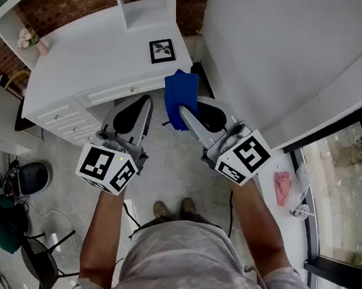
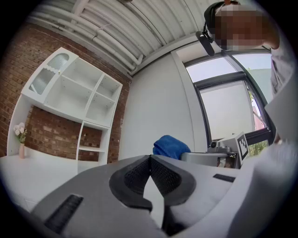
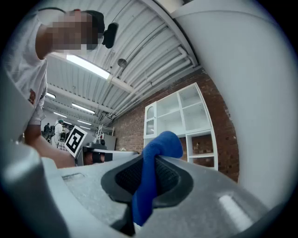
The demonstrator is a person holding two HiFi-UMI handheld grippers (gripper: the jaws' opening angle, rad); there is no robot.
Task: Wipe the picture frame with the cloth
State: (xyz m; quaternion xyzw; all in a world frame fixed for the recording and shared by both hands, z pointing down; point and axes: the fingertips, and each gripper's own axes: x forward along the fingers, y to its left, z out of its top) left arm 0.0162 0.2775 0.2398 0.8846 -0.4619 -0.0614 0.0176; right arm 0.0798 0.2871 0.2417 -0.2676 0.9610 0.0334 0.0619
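Head view: the picture frame lies on the white tabletop, just beyond the blue cloth that the right gripper clamps in mid-air, and a hard sweep could shove the frame. Both forearms reach forward. Left gripper view: the left gripper is clenched, empty and level. Right gripper view: only a thin fold is pinched, so it may slip out while wiping.

My right gripper is covering a part of the cloth in the head view. The picture frame on the desk is appearing too small for me to tell what it is showing.
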